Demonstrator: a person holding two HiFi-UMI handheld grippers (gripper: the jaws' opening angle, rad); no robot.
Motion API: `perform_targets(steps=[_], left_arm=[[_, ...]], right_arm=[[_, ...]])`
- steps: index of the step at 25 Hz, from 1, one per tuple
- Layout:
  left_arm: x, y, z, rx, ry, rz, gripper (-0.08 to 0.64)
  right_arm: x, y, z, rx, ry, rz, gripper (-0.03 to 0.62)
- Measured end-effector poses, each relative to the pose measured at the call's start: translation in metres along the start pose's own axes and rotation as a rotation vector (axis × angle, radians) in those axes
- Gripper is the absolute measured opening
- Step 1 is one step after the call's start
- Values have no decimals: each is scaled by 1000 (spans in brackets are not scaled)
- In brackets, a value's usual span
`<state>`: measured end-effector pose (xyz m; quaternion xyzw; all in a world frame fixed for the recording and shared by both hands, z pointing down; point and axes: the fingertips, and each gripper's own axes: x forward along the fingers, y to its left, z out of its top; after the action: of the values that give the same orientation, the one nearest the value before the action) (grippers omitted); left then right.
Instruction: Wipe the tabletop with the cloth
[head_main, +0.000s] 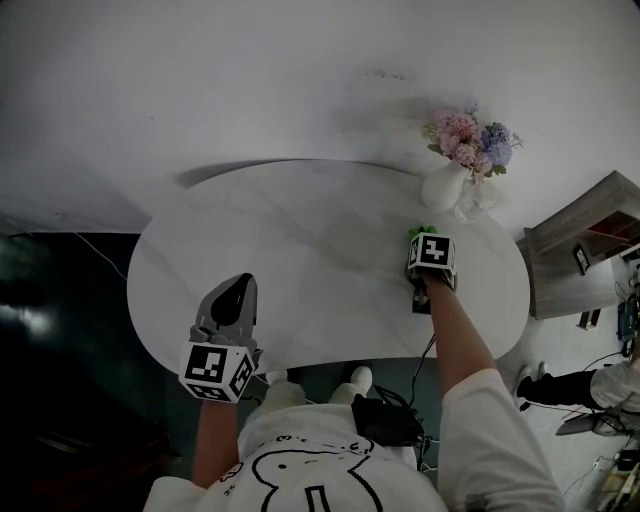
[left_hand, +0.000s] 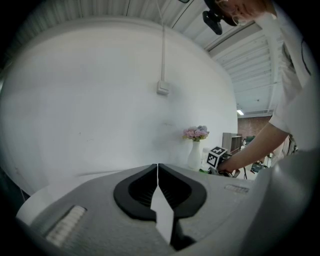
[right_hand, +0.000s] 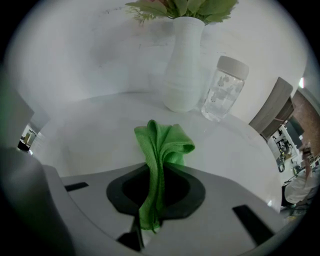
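Note:
A green cloth (right_hand: 160, 150) is bunched and pinched between the jaws of my right gripper (right_hand: 156, 172), which is shut on it. In the head view the right gripper (head_main: 424, 240) sits over the right part of the white oval tabletop (head_main: 300, 250), and a bit of the green cloth (head_main: 421, 231) peeks out at its tip. My left gripper (head_main: 232, 300) hovers near the table's front left edge. In its own view the left gripper (left_hand: 158, 167) has its jaws pressed together with nothing between them.
A white vase with pink and purple flowers (head_main: 447, 180) stands at the table's back right, with a clear jar (right_hand: 225, 90) beside it. A wooden shelf unit (head_main: 590, 240) stands right of the table. A dark floor lies to the left.

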<state>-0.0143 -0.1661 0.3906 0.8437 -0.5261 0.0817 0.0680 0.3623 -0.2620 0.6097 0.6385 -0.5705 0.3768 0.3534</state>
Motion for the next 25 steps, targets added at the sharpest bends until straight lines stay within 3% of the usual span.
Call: perform_targets(steps=[25], left_arm=[[-44,91,-7,-58,-37,81,21]], right_arm=[[-3,88,0,-29,10,14,41]])
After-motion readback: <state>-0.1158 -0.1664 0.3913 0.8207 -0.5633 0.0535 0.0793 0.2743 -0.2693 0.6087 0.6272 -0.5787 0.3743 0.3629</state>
